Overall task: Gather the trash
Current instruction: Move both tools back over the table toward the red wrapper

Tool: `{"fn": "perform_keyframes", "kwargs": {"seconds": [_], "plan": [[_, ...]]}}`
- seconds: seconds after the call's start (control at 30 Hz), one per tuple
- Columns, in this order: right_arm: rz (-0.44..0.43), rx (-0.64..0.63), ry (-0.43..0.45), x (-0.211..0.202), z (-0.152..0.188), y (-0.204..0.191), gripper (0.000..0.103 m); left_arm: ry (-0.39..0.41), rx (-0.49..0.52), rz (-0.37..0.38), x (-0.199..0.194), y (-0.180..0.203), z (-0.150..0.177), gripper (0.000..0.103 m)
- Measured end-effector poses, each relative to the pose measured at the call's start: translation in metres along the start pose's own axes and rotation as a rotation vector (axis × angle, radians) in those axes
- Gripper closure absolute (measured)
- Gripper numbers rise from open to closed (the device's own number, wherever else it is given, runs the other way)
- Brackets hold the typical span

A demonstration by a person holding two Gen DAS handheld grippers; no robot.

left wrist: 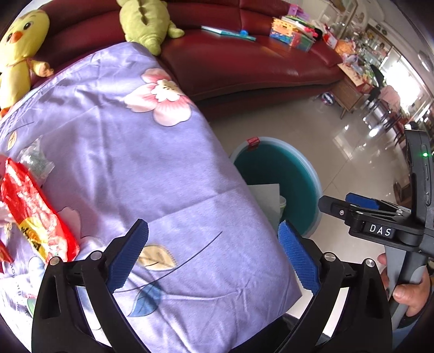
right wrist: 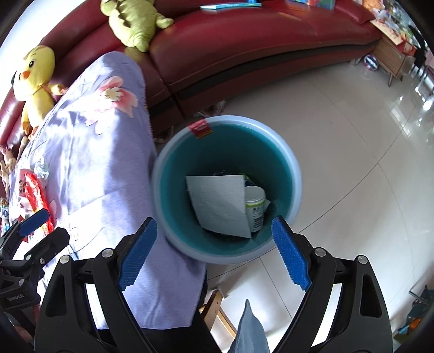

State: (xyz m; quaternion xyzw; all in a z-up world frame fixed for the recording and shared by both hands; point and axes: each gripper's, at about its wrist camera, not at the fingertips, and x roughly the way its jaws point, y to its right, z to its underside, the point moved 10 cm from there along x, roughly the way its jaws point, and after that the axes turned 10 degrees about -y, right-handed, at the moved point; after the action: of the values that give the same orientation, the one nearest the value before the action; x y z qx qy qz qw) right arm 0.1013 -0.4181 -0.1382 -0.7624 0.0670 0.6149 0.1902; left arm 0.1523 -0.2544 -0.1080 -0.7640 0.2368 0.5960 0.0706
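A teal bin (right wrist: 282,152) with a pale rim stands on the floor beside the table; it also shows in the left wrist view (left wrist: 298,168). Inside lie a white paper sheet (right wrist: 219,203) and a white bottle (right wrist: 255,206). My right gripper (right wrist: 214,239) is open and empty above the bin's near rim. My left gripper (left wrist: 213,258) is open and empty over the purple floral tablecloth (left wrist: 130,152). A red snack wrapper (left wrist: 35,214) and a clear plastic bag (left wrist: 35,160) lie on the cloth at the left. The right gripper (left wrist: 360,206) shows at the right of the left wrist view.
A dark red sofa (left wrist: 244,59) runs behind the table, with a yellow chick toy (left wrist: 19,54), a green plush toy (left wrist: 143,21) and books (left wrist: 293,30) on it. A glossy tiled floor (right wrist: 352,135) lies to the right. A wooden side table (left wrist: 350,95) stands at the sofa's end.
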Motion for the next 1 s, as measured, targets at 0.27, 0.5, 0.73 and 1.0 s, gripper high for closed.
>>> {"fn": "perform_keyframes", "kwargs": {"seconds": [0.27,0.5,0.73,1.0], "plan": [[0.014,-0.096,0.007,-0.008,0.012,-0.056,0.021,0.032,-0.076,0.001,-0.024,-0.045,0.024,0.006],[0.022,-0.187,-0.003,-0.007,0.022,-0.118,0.021,0.068,-0.149,-0.031,-0.045,-0.101,0.049,0.006],[0.022,-0.320,-0.036,0.007,0.030,-0.202,0.021,0.135,-0.244,-0.094,-0.071,-0.182,0.077,0.006],[0.003,-0.516,-0.056,0.031,0.038,-0.300,0.021,0.195,-0.396,-0.156,-0.098,-0.278,0.114,0.006]]}}
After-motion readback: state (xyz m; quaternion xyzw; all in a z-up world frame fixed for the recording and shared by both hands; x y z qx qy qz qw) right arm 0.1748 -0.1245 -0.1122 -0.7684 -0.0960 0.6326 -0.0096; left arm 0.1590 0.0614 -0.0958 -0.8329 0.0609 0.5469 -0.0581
